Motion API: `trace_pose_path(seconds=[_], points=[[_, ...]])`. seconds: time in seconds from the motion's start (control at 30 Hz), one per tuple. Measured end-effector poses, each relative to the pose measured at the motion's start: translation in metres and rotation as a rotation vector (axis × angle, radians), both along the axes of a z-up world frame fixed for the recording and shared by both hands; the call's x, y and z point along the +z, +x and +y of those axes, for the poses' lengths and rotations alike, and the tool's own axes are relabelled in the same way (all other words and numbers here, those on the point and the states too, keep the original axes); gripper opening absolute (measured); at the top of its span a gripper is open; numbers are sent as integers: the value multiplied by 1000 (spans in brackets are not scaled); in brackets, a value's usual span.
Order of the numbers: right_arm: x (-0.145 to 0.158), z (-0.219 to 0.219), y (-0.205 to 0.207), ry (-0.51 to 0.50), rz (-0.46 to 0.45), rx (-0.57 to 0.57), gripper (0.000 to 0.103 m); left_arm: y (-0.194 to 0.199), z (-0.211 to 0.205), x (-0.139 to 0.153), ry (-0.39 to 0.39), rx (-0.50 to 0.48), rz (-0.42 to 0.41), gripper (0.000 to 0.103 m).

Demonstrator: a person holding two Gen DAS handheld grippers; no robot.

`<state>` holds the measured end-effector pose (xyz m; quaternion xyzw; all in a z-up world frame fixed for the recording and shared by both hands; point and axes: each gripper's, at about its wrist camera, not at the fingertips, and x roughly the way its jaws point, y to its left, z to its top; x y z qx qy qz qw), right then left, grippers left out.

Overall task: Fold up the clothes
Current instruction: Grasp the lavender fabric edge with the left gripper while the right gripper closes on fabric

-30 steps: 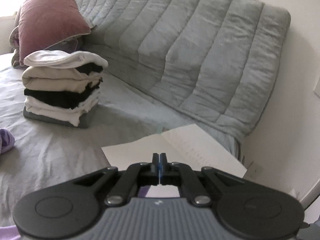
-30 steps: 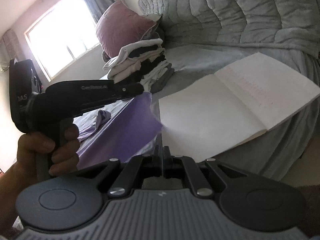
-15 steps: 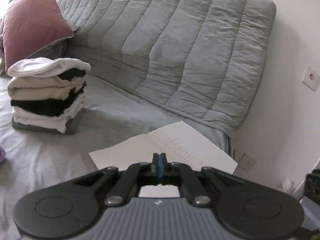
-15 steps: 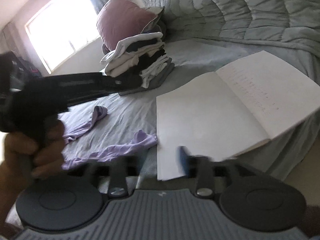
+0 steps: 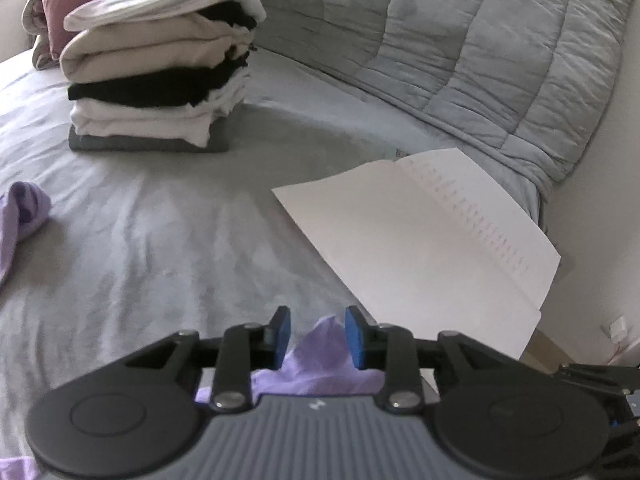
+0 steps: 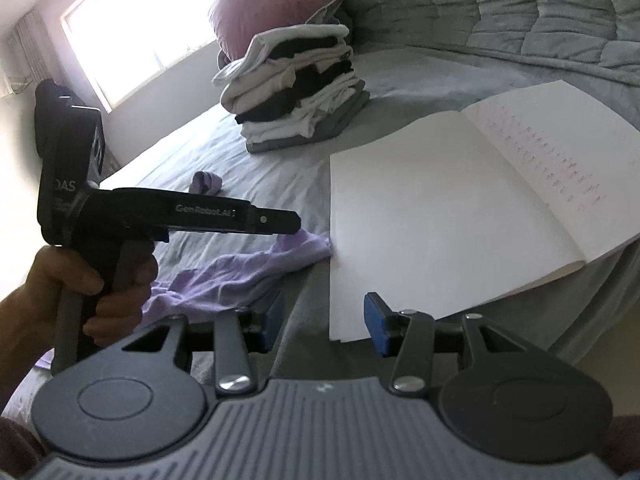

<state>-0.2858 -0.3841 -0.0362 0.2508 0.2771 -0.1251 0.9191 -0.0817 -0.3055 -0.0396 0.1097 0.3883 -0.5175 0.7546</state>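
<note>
A lilac garment lies crumpled on the grey bed sheet, its corner beside a white open notebook. My left gripper sits low over that corner. Its jaws are opening, and a peak of lilac cloth stands between the blue pads without being pressed. The right wrist view shows the left gripper side-on, held by a hand. My right gripper is open and holds nothing, above the sheet and the notebook's near corner. A stack of folded clothes stands further back.
A grey quilt is heaped along the far side, with a pink pillow behind the stack. Another lilac end of the garment lies at the left. The notebook overhangs the bed's right edge. A bright window is at the left.
The lilac garment, held up between both grippers, has dropped onto the bed. My right gripper opened and released it. My left gripper sank toward the sheet and its jaws parted.
</note>
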Motion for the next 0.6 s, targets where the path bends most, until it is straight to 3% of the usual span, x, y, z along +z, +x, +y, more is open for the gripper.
trace_pose_path(seconds=[0.03, 0.2, 0.4, 0.6], points=[[0, 0, 2, -1, 4, 1, 49, -1, 0, -1, 0, -2, -9, 1], [0, 0, 11, -13, 19, 10, 49, 2, 11, 3, -31, 71, -87, 1], [2, 0, 37, -27, 26, 52, 49, 33, 33, 0, -11, 192, -89, 1], [-1, -6, 73, -9, 21, 89, 49, 46, 44, -6, -9, 226, -73, 2]])
